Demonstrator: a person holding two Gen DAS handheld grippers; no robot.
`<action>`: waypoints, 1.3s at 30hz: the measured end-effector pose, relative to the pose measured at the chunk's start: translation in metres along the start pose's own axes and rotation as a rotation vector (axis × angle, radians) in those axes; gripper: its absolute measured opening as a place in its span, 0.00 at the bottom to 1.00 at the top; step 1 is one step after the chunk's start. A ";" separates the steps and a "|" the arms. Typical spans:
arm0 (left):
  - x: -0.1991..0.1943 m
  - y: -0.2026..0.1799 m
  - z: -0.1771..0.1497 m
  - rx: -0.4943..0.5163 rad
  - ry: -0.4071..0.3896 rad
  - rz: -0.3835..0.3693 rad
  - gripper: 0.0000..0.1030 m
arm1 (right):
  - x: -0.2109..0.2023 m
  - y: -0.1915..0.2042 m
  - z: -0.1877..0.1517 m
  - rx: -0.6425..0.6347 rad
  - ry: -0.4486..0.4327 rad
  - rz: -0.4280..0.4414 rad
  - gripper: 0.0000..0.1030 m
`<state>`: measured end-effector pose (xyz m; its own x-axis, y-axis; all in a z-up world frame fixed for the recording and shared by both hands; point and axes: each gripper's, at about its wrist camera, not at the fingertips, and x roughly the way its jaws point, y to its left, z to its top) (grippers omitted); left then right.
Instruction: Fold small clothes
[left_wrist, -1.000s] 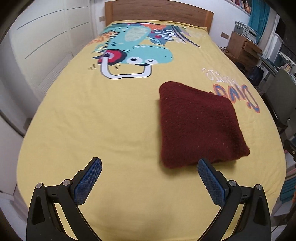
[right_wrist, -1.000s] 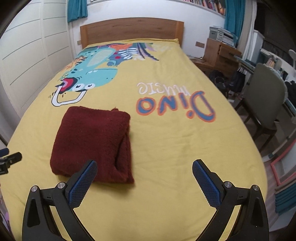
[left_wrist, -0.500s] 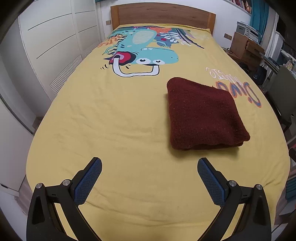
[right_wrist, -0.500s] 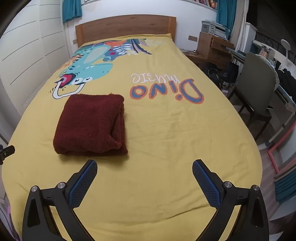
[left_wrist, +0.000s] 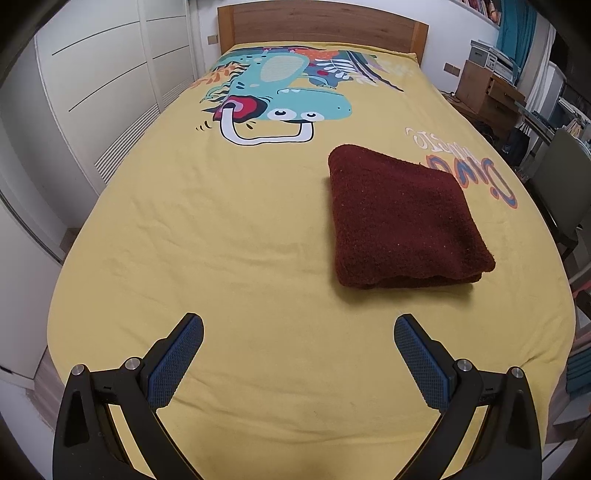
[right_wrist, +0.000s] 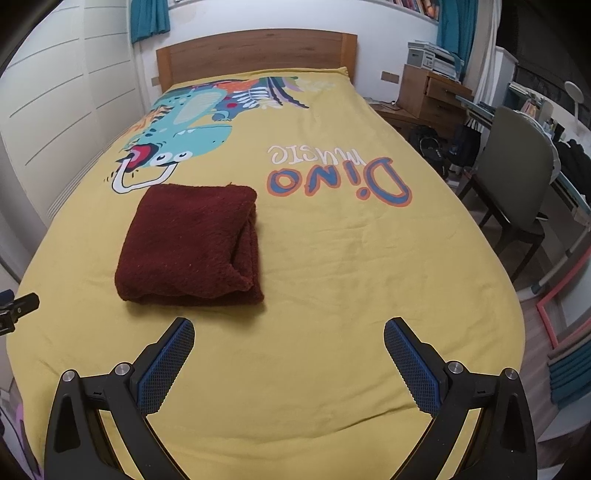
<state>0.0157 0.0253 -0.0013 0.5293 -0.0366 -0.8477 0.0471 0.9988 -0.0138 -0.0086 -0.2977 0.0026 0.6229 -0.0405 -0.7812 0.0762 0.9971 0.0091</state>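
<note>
A dark red fuzzy garment (left_wrist: 402, 218) lies folded into a thick rectangle on the yellow bedspread (left_wrist: 229, 240). In the right wrist view the garment (right_wrist: 192, 243) sits left of centre on the bedspread (right_wrist: 351, 258). My left gripper (left_wrist: 298, 326) is open and empty, hovering above the bed's near end, back and left of the garment. My right gripper (right_wrist: 289, 330) is open and empty, back from the garment's near edge and to its right. Neither touches the cloth.
A wooden headboard (left_wrist: 321, 22) stands at the far end. White wardrobe doors (left_wrist: 99, 92) run along the left. A grey chair (right_wrist: 517, 177), a wooden drawer unit (right_wrist: 432, 96) and a desk stand to the right. The left gripper's tip (right_wrist: 18, 306) shows at the left edge.
Both grippers have pulled back and up from the folded garment, which now looks smaller and farther away. Both stay open. The garment has not moved.
</note>
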 end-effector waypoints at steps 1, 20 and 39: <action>0.000 0.000 0.000 0.002 0.000 0.002 0.99 | -0.001 0.000 0.000 -0.002 -0.001 0.000 0.99; 0.003 -0.011 -0.001 0.042 0.004 0.000 0.99 | -0.001 -0.002 0.000 -0.005 0.015 -0.016 0.99; 0.010 -0.025 -0.001 0.084 0.017 -0.005 0.99 | 0.005 -0.009 -0.004 -0.004 0.038 -0.030 0.99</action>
<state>0.0187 0.0003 -0.0104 0.5140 -0.0408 -0.8568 0.1209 0.9923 0.0253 -0.0094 -0.3065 -0.0034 0.5905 -0.0684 -0.8041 0.0917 0.9956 -0.0173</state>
